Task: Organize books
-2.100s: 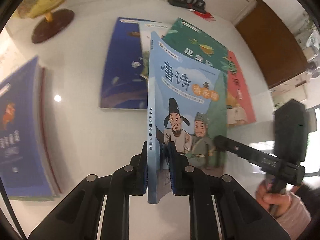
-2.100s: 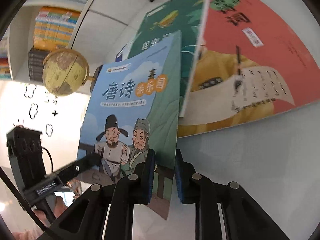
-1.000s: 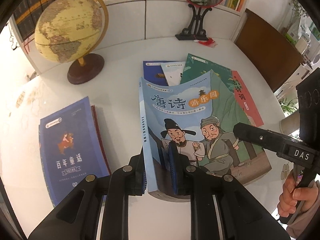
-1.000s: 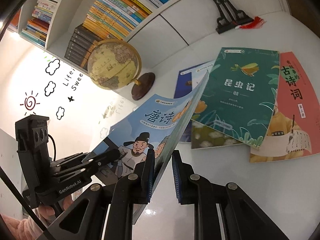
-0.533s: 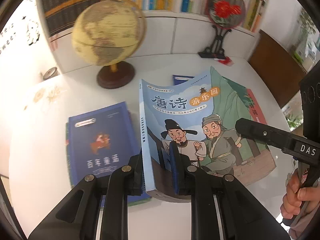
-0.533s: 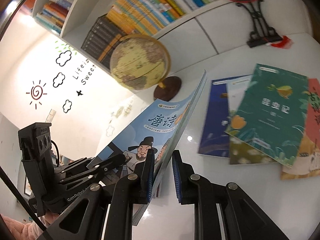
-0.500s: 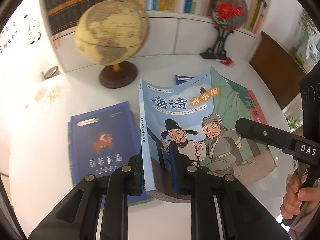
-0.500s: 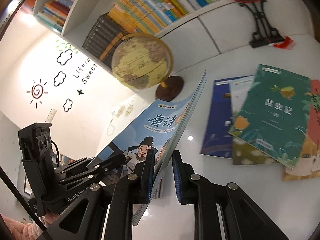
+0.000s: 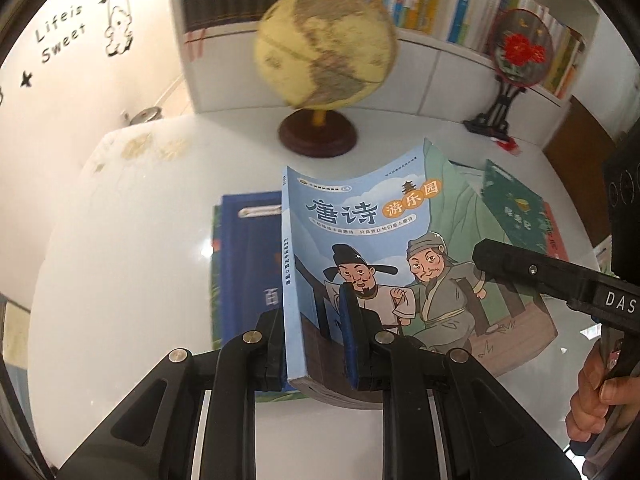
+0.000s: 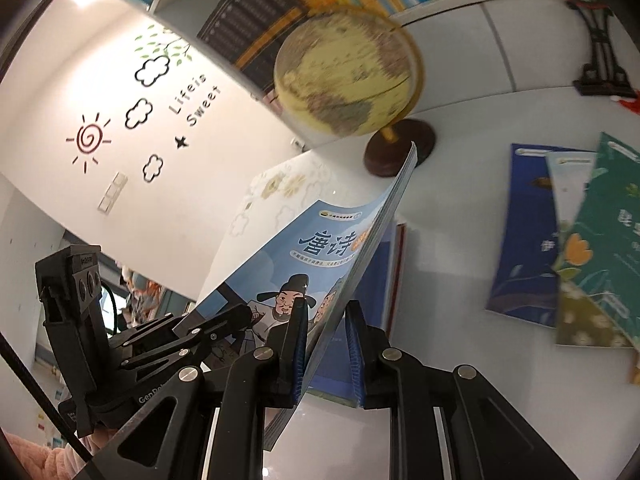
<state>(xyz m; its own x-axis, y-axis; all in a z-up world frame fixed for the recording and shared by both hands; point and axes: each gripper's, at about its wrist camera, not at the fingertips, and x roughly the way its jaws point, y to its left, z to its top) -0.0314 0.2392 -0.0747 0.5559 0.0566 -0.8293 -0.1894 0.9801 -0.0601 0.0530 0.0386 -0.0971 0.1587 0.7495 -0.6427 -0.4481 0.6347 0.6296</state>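
Both tools grip the light blue book (image 9: 372, 240): the left tool (image 9: 316, 344) clamps its spine, the right tool (image 10: 326, 344) its open edge, above the dark blue book (image 9: 248, 264) on the desk (image 9: 120, 260).

A glossy paper cover is seen on the book (image 9: 372, 240). The table (image 9: 120, 280) is smooth and shiny (light is reflected on it). The grippers (image 9: 316, 336) are made of matt black plastic, with metal screws. The globe (image 9: 326, 44) base looks like polished wood.
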